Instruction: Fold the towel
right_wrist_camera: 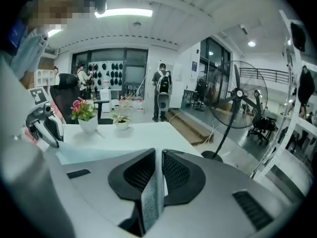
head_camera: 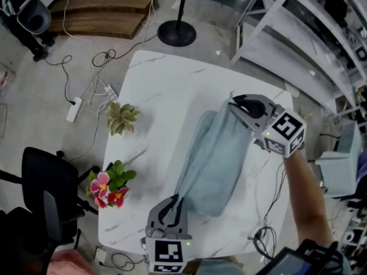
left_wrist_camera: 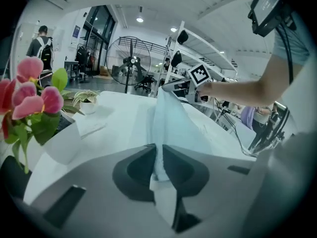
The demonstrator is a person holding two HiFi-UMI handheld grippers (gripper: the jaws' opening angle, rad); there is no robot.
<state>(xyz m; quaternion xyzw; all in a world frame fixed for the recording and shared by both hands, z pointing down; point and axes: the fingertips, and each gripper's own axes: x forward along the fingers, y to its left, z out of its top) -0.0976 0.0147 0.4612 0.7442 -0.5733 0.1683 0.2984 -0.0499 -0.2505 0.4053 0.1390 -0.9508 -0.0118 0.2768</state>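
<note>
The left gripper has its jaws drawn nearly together, with the pads pinching a thin edge of the light blue towel at its near end. The right gripper is closed to a similar narrow gap, clamping a textured strip of the same cloth at the far end. Between the two grips the towel rises as a taut ridge, while its lower side drapes down onto the table. This hold probably serves to lift one long edge clear so that it can be carried over the resting half to form a fold. The towel lies diagonally on the right half of the table top, from the near edge toward the far right corner. The top is white with faint grey veining. A pot of pink flowers stands at the near left edge, and a small variegated plant stands further along that side. Both are well apart from the cloth. Around the table is a grey concrete floor with loose cables, a white power strip, a black fan base, wooden boards, a black office chair and white shelving.
</note>
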